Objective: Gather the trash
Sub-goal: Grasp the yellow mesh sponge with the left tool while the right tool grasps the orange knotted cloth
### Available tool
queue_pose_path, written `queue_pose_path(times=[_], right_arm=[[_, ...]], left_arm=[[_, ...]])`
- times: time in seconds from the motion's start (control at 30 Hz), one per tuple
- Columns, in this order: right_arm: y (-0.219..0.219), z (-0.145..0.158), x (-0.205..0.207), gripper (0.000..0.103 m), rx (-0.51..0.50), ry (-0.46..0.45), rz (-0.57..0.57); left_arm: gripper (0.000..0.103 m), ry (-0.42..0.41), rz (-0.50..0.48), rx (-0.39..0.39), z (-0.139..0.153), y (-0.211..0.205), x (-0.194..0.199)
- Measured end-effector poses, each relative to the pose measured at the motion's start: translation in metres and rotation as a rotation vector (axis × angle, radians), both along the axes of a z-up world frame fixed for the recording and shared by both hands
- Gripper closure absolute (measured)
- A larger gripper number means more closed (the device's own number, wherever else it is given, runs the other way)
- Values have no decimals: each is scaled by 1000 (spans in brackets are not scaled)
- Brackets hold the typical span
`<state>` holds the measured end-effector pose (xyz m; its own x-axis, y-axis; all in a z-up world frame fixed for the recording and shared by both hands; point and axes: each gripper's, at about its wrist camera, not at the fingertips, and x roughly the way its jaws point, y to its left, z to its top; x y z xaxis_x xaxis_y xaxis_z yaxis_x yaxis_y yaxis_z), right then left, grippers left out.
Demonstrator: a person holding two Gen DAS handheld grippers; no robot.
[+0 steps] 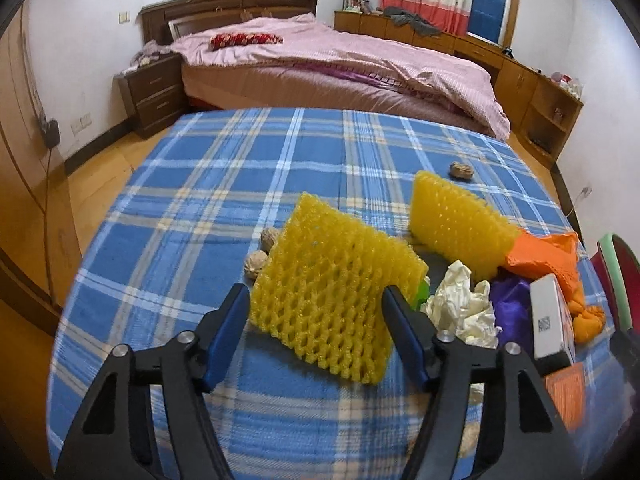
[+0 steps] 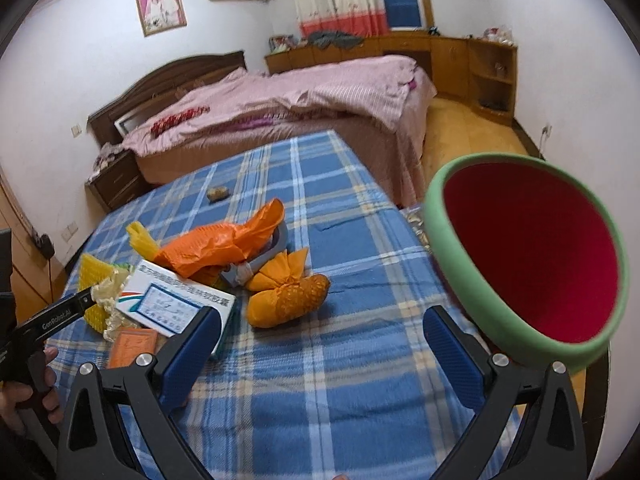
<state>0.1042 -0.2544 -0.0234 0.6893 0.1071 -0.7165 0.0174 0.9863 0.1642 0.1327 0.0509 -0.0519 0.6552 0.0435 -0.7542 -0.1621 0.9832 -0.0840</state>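
Note:
A yellow foam net (image 1: 328, 296) stands tilted on its edge between the blue pads of my left gripper (image 1: 315, 294), which press on both its sides. The left gripper's finger (image 2: 52, 316) also shows at the left of the right wrist view. A trash pile lies to the right: a second yellow foam net (image 1: 456, 224), an orange plastic bag (image 2: 224, 244), crumpled white paper (image 1: 460, 304), a white box (image 2: 176, 300) and a tied orange bag (image 2: 288, 296). My right gripper (image 2: 323, 316) is open over bare cloth, with nothing between its fingers.
A green bowl with a red inside (image 2: 520, 252) hangs just right of my right gripper's right finger, past the table edge. Walnuts (image 1: 256, 264) and a peanut shell (image 1: 461, 170) lie on the blue plaid tablecloth (image 1: 240, 168). A bed (image 1: 320, 68) stands behind.

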Motion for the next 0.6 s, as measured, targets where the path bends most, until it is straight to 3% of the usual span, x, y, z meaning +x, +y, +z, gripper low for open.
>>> queue_pose_path(times=[0.03, 0.1, 0.2, 0.43, 0.53, 0.6], right_arm=[[0, -3, 5, 0, 1, 14, 16], [2, -7, 12, 1, 1, 34, 43], [6, -12, 22, 7, -8, 49, 66], [17, -21, 34, 27, -4, 71, 45], [20, -22, 34, 38, -3, 73, 21], [22, -22, 33, 44, -10, 76, 12]], left_arm=[[40, -4, -1, -18, 0, 1, 0], [55, -19, -13, -38, 2, 0, 0], [69, -27, -36, -24, 2, -1, -1], [71, -31, -97, -38, 2, 2, 4], [56, -18, -111, -9, 0, -1, 7], [52, -4, -115, 14, -2, -5, 7]])
